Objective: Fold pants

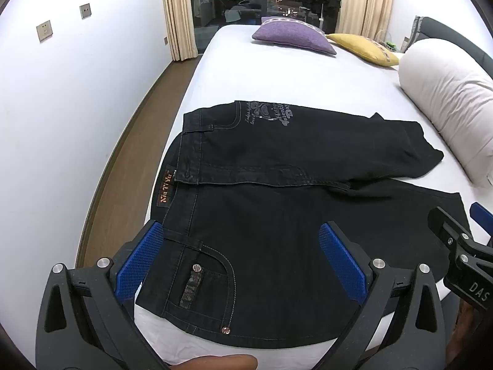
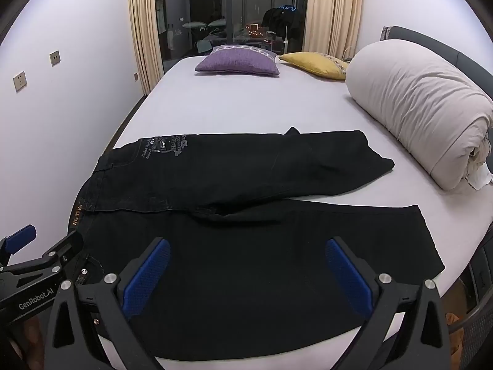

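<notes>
My left fingers point(image 1: 148, 262) gape wide, gripping nothing, above the pocket of the black denim pants point(image 1: 277, 215) spread on the white bed point(image 1: 262, 71). My right fingers point(image 2: 348, 274) gape equally wide over one leg. Whether either touches the cloth is hard to tell.

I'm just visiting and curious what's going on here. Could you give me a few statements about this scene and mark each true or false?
1. The black pants lie spread on the bed. True.
2. The left gripper has its fingers clamped on the waistband. False: the fingers are apart, holding nothing.
3. The right gripper is open too. True.
4. A green cushion sits at the far end. False: the cushions are purple and yellow.
5. A rolled duvet lies beside the pants. True.
</notes>
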Motion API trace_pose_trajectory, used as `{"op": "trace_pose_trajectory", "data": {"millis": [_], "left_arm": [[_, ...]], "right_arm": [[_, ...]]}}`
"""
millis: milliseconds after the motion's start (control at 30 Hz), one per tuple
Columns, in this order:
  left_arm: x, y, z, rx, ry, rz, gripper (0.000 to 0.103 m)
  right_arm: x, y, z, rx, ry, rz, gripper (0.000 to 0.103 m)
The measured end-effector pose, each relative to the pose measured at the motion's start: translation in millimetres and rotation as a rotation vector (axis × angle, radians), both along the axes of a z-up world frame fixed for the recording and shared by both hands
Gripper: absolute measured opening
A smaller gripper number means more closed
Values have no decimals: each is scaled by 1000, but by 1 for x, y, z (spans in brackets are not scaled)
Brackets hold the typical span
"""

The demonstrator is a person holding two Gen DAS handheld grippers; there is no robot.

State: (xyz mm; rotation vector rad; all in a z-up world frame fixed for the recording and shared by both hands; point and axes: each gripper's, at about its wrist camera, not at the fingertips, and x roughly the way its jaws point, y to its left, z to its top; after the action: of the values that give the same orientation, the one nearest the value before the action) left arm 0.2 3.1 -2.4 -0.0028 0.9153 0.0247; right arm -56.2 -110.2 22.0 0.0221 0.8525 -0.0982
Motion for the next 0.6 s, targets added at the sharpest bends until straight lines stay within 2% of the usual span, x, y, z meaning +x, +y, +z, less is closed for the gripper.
{"op": "trace_pose_trajectory", "data": {"millis": [600], "left_arm": [[1, 1, -3, 8, 3, 3, 103]], "right_arm": [[2, -1, 1, 2, 7, 0, 103]]}}
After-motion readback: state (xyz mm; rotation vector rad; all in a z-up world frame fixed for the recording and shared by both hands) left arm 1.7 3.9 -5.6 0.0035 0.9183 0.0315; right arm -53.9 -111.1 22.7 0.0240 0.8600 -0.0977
